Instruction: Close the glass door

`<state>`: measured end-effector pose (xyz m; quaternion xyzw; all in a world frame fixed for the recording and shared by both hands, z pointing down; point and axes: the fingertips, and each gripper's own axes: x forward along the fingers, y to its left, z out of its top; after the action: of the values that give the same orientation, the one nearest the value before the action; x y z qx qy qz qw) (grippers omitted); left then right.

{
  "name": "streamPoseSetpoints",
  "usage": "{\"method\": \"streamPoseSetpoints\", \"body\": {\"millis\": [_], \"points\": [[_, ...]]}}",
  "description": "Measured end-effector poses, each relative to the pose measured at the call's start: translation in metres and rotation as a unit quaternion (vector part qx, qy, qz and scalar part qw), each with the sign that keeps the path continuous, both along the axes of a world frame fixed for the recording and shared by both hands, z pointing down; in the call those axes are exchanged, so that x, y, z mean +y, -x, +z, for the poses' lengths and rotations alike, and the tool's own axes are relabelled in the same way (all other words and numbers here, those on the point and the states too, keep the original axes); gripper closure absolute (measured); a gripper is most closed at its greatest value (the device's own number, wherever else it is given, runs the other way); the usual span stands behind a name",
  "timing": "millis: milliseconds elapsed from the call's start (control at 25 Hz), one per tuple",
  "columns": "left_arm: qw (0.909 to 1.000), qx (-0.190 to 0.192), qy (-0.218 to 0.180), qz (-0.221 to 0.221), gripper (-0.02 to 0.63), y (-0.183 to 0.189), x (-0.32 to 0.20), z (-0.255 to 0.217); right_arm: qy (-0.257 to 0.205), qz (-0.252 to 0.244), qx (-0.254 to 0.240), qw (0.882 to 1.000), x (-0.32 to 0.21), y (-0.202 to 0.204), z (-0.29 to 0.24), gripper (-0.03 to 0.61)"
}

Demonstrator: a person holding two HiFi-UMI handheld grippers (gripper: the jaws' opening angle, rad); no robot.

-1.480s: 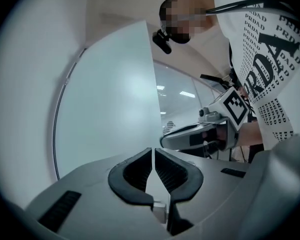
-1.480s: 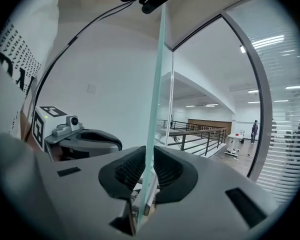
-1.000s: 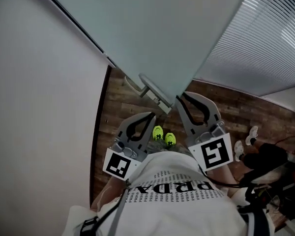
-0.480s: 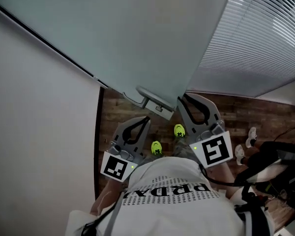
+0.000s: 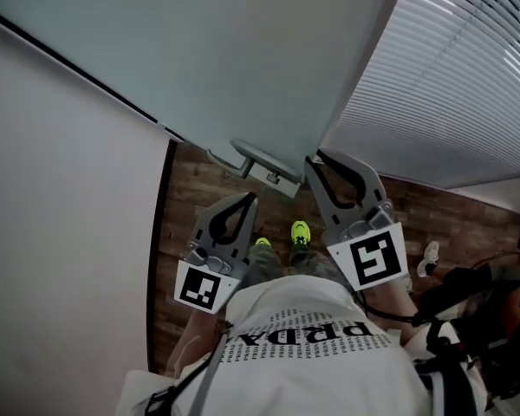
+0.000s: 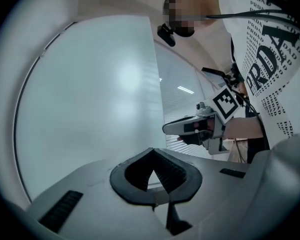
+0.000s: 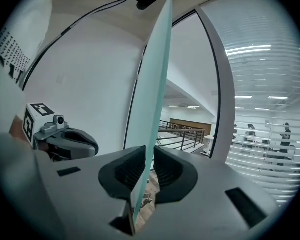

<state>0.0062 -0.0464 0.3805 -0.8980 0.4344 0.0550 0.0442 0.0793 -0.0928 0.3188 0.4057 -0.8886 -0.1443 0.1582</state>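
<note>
Right tool (image 7: 149, 160): jaws closed on the free edge of the glass door (image 7: 153, 74), just beside its handle (image 5: 262, 158). Left tool (image 6: 152, 153): jaw tips together, nothing held, near the door, above the wood floor (image 5: 199, 193).

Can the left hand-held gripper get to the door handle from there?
Probably yes. In the head view the left hand-held gripper, shut and empty, sits close to the door handle with nothing between them.
</note>
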Motion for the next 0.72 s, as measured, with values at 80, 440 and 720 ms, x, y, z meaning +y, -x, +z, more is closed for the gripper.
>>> {"method": "streamPoseSetpoints", "body": {"millis": [80,440,720], "points": [[1.0,0.001,0.006,-0.003,0.611,0.002,0.001,0.004,-0.004,0.007,0.003,1.0,-0.004,-0.006,-0.003,0.551],[0.9979,-0.007,-0.033,0.056,0.611,-0.021,-0.03,-0.015,-0.029,0.081,0.003,0.996,-0.047,-0.057,-0.021,0.551],[0.9948,-0.038,-0.047,0.082,0.611,-0.039,-0.06,-0.035,-0.037,0.107,0.011,0.993,-0.062,-0.071,-0.026,0.551]]}}
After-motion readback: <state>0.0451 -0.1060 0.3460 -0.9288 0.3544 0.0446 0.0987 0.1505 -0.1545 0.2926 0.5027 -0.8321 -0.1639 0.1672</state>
